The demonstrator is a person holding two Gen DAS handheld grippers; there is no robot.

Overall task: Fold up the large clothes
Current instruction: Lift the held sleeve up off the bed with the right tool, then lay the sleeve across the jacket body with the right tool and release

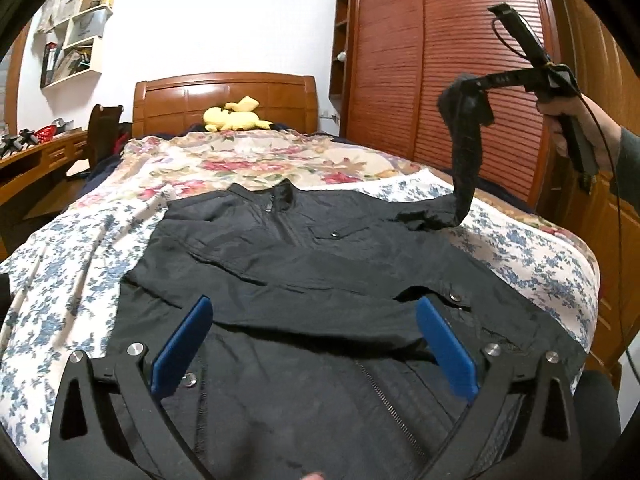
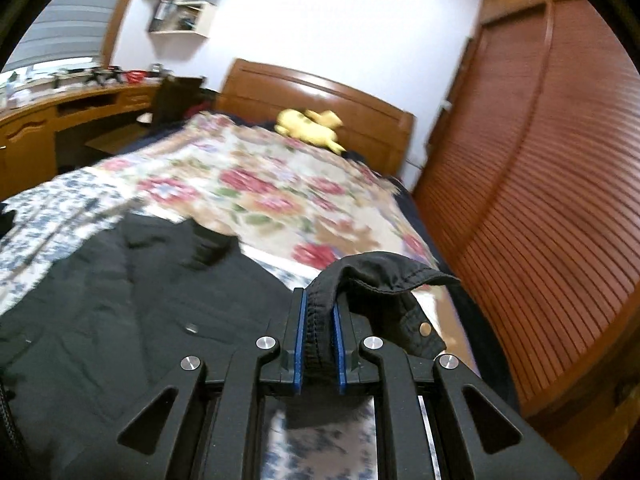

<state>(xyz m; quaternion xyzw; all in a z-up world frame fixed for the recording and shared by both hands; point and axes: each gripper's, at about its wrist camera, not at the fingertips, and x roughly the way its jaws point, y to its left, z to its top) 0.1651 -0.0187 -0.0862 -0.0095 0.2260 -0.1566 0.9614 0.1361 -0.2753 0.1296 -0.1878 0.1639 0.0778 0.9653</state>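
Observation:
A black zip jacket (image 1: 304, 264) lies front up on the bed, collar toward the headboard. One sleeve lies folded across its chest. My left gripper (image 1: 316, 316) hovers just above that folded sleeve, wide open, with nothing pressed between its blue pads (image 1: 184, 348). My right gripper (image 2: 319, 300) is shut on the cuff (image 2: 384, 276) of the other sleeve. In the left wrist view that sleeve (image 1: 464, 160) hangs lifted high over the bed's right side from the right gripper (image 1: 466, 90), which a hand (image 1: 576, 124) holds.
The bed carries a blue-flowered sheet (image 1: 60, 280) and a red-flowered quilt (image 1: 248, 156). A yellow plush toy (image 1: 234, 116) lies by the wooden headboard (image 1: 224, 96). Slatted wardrobe doors (image 1: 440, 60) stand close on the right; a desk (image 1: 36, 160) is on the left.

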